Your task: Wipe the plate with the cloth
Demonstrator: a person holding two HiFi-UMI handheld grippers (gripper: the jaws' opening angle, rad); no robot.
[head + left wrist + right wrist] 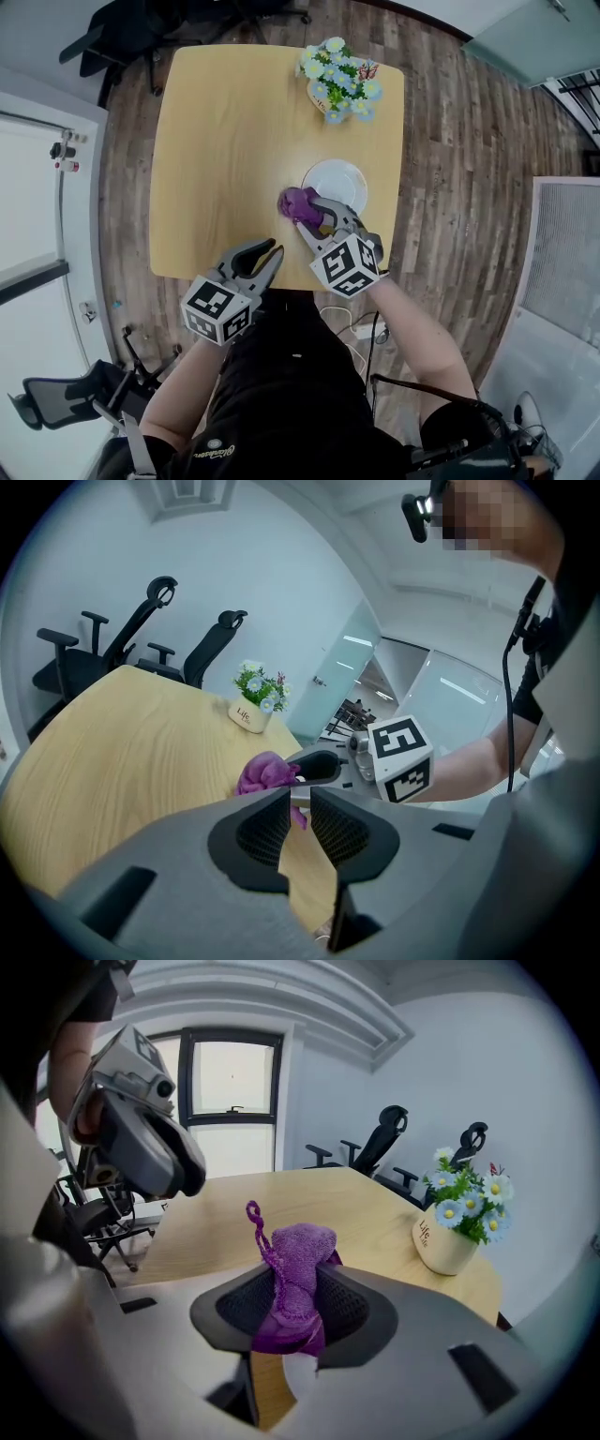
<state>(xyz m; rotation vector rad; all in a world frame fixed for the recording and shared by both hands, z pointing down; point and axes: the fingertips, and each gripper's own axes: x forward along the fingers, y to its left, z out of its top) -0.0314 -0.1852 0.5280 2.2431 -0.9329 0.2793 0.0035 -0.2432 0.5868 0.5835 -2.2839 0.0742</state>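
My left gripper hangs near-left of the plate, at the table edge, jaws slightly apart on nothing. The purple cloth sits bunched at the plate's left rim, clamped in my right gripper. The white plate is unheld (my worry): a firm wipe could shove it toward the flower pot beyond it.

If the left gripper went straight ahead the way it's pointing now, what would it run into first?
Probably the purple cloth pinched in the right gripper; the left gripper aims at it over bare table. Depth is unclear, so that gripper's fingers could come first.
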